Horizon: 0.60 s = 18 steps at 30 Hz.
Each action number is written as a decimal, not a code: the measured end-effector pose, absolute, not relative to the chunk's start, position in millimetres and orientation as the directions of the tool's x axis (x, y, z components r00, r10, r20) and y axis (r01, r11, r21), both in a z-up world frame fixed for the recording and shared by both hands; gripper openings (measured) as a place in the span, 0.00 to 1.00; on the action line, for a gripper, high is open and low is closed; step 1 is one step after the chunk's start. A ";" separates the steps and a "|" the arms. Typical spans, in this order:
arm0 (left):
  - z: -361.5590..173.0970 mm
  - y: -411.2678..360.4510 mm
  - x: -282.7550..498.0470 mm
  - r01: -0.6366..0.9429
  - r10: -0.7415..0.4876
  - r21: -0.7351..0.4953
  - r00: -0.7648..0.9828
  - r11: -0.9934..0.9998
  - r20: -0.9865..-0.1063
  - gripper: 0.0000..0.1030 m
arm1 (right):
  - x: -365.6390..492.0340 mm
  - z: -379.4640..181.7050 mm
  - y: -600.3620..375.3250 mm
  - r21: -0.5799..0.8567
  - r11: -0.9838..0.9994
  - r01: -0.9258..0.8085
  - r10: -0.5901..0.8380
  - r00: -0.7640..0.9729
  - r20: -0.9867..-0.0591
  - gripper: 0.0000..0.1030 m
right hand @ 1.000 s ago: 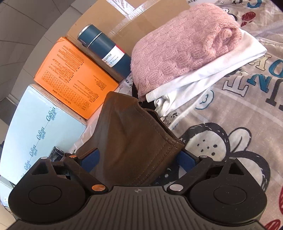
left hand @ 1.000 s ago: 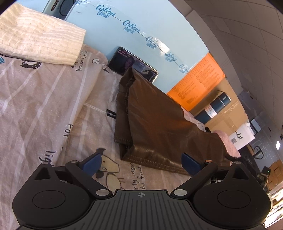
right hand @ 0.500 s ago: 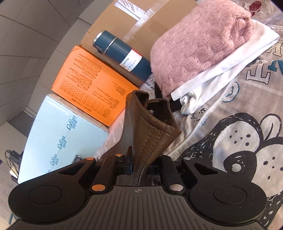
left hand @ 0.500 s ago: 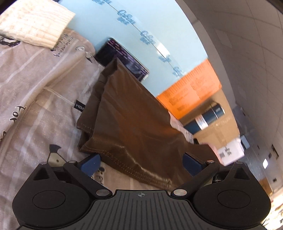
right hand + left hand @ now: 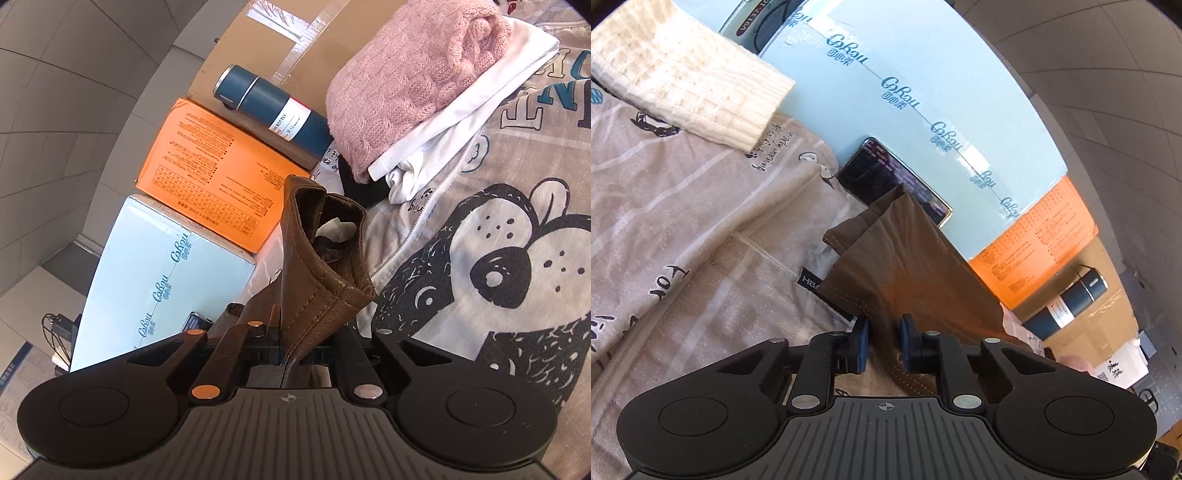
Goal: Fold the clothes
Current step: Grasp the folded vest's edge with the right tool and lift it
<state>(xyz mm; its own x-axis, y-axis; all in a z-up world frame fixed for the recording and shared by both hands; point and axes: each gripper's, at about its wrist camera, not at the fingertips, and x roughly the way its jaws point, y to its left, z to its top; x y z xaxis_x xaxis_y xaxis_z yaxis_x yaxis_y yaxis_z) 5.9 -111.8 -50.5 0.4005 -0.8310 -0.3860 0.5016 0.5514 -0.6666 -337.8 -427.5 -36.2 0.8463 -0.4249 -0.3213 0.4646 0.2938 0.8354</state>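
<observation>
A brown leather-like garment (image 5: 912, 266) lies on the printed bedsheet (image 5: 683, 229), and its far corner rests against a phone. My left gripper (image 5: 884, 341) is closing on the garment's near hem, and the blue pads (image 5: 862, 341) pinch the fabric between them. In the right wrist view the same brown garment (image 5: 314, 273) stands up in a folded ridge out of my right gripper (image 5: 295, 347). That gripper is shut on the edge, and the fabric hides its fingertips.
A cream knit (image 5: 683, 74) lies at the far left, and a phone (image 5: 886, 177) leans on a light blue box (image 5: 923, 92). An orange box (image 5: 214, 166), a blue bottle (image 5: 273, 107) and a cardboard box (image 5: 295, 37) line the back. A folded pink sweater (image 5: 413, 74) sits on a white garment (image 5: 461, 110).
Both grippers went from wide open to closed on the brown garment, the right one first. The right gripper has raised its edge into an upright ridge.
</observation>
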 end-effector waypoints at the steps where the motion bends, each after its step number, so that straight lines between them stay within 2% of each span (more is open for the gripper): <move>1: -48.5 -109.0 1.6 0.509 -0.840 -0.672 0.390 0.538 -0.377 0.09 | -341.7 -36.2 -424.5 0.834 0.296 0.466 -0.427 0.845 -0.321 0.05; 6: -45.9 -84.1 -28.4 0.540 -0.891 -0.710 0.302 0.452 -0.338 0.08 | -372.8 -37.6 -412.0 0.829 0.294 0.475 -0.433 0.840 -0.328 0.05; 12: -60.5 -60.5 -62.7 0.538 -0.928 -0.759 0.151 0.366 -0.341 0.11 | -422.0 -33.1 -398.4 0.790 0.301 0.535 -0.504 0.792 -0.344 0.05; 15: -58.9 -58.3 -62.6 0.559 -0.919 -0.734 0.169 0.386 -0.355 0.25 | -425.8 -34.2 -401.0 0.775 0.302 0.555 -0.521 0.777 -0.353 0.05; 17: -52.3 -57.1 -60.2 0.589 -0.905 -0.691 0.209 0.419 -0.370 0.50 | -423.8 -35.2 -401.3 0.766 0.309 0.564 -0.532 0.770 -0.352 0.05; 18: -47.2 -56.9 -58.2 0.611 -0.895 -0.659 0.236 0.439 -0.378 0.54 | -421.9 -35.8 -401.4 0.760 0.311 0.571 -0.541 0.763 -0.353 0.06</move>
